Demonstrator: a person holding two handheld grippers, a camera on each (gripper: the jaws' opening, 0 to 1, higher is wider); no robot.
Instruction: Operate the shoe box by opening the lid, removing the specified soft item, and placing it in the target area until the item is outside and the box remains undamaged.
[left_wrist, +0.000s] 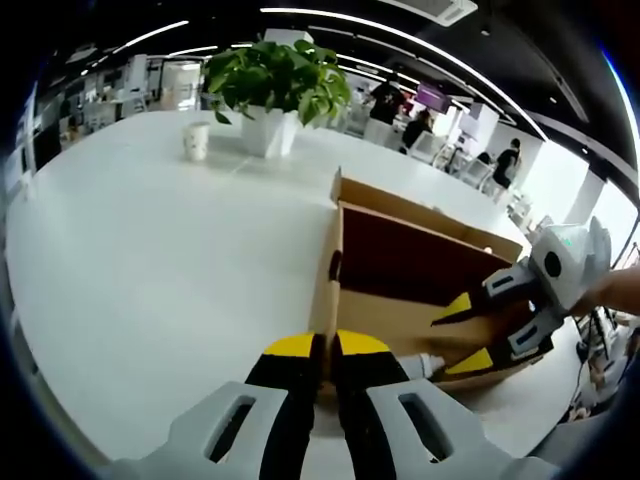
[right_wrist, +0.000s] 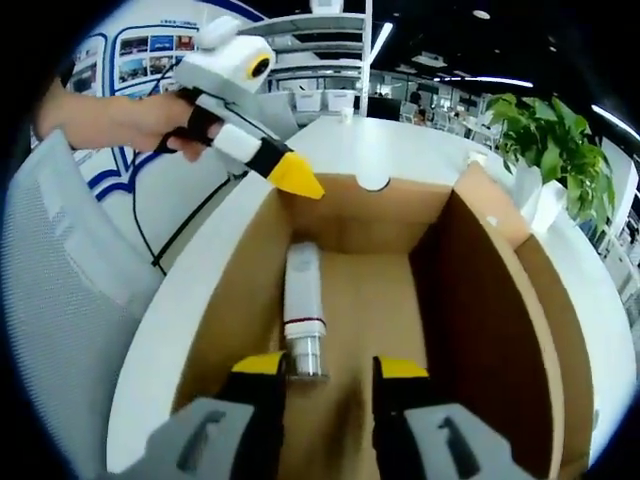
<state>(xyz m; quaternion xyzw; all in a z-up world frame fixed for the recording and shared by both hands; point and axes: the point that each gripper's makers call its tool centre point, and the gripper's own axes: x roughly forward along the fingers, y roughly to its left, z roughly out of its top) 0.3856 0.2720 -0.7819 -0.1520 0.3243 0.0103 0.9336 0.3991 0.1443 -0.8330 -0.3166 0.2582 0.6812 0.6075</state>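
Note:
An open cardboard shoe box (right_wrist: 355, 215) sits on the white table, with its lid (right_wrist: 480, 300) standing up on the right. A white tube with a silver cap (right_wrist: 303, 295) lies on the box floor. My right gripper (right_wrist: 330, 367) is open inside the box, and the tube's cap end sits just beside its left jaw. In the left gripper view the right gripper (left_wrist: 462, 335) reaches into the box (left_wrist: 385, 310) from the right. My left gripper (left_wrist: 328, 345) is shut on the rim of the box's end wall, and its yellow tip (right_wrist: 298, 178) sits at that rim.
A potted plant (left_wrist: 275, 90) and a paper cup (left_wrist: 196, 140) stand farther back on the white table (left_wrist: 150, 260). A grey mesh chair (right_wrist: 60, 300) and a black cable (right_wrist: 190, 220) lie off the table's left side. People stand far behind.

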